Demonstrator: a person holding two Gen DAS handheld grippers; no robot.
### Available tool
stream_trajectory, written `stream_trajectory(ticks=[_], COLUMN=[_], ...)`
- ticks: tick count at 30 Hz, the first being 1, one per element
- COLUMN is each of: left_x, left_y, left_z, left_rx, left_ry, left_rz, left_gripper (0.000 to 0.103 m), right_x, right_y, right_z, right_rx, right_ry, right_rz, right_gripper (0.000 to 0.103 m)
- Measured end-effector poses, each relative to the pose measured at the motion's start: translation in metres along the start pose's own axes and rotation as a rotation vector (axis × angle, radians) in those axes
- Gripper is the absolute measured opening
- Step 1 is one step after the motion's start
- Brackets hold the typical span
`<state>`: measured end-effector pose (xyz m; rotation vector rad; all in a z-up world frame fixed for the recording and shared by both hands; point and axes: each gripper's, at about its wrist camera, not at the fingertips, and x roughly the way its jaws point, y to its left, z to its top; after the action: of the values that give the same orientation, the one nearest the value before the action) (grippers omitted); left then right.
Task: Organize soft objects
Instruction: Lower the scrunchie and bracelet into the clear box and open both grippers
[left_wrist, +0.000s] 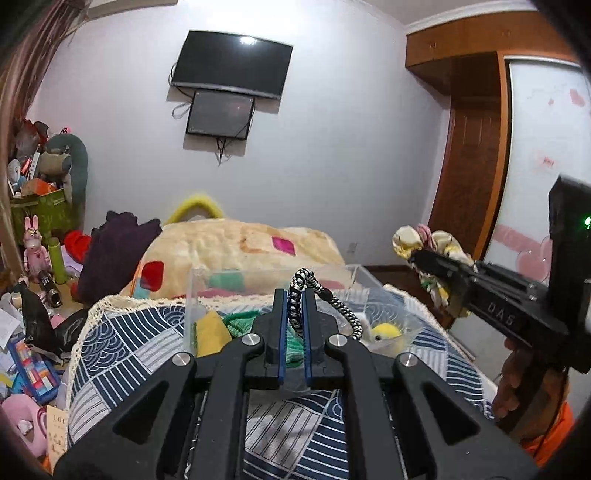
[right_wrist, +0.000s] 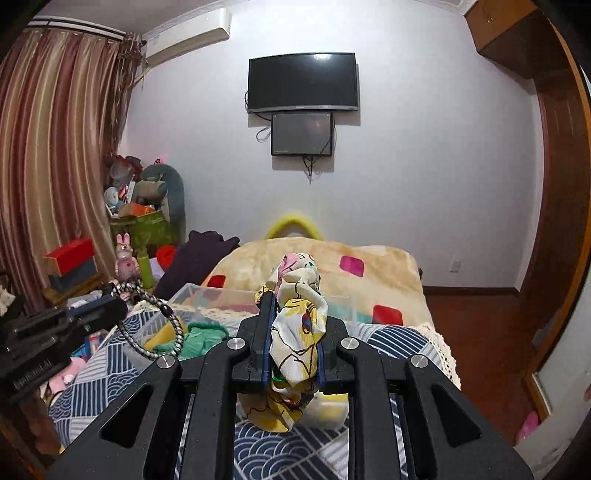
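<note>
Left wrist view: a braided cord (left_wrist: 295, 306) is pinched by the left gripper (left_wrist: 294, 314), a printed cloth (right_wrist: 295, 328) by the right gripper (right_wrist: 293, 332); release into the clear box (left_wrist: 199, 291) is probably called for next

Black-and-white braided cord (left_wrist: 325, 302), cream-yellow cartoon-print cloth (right_wrist: 295, 325), navy wave-patterned cover (left_wrist: 122, 343).

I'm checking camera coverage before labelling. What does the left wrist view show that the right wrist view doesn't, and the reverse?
Only the left wrist view shows the yellow plush toy inside the clear box and the white wardrobe door.

Only the right wrist view shows the striped curtain, the air conditioner and the red box.

Both show the left gripper shut on the braided cord, the right gripper shut on the printed cloth, the television and the blanket.
</note>
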<state>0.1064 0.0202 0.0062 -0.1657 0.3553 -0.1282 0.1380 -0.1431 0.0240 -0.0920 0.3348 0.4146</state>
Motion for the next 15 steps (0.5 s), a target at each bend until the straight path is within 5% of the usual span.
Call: stream_trajectory(ticks=[15], left_x=[0.051], left_y=[0.005], left_z=[-0.023], left_rx=[-0.007], left_ry=[0.124], left_rz=[0.075], left_gripper=[0.007], right_x=[0.06], right_y=[-0.007], right_z=[-0.034], right_rx=[0.0], right_ry=[0.2], right_rz=[-0.02], right_gripper=[0.016])
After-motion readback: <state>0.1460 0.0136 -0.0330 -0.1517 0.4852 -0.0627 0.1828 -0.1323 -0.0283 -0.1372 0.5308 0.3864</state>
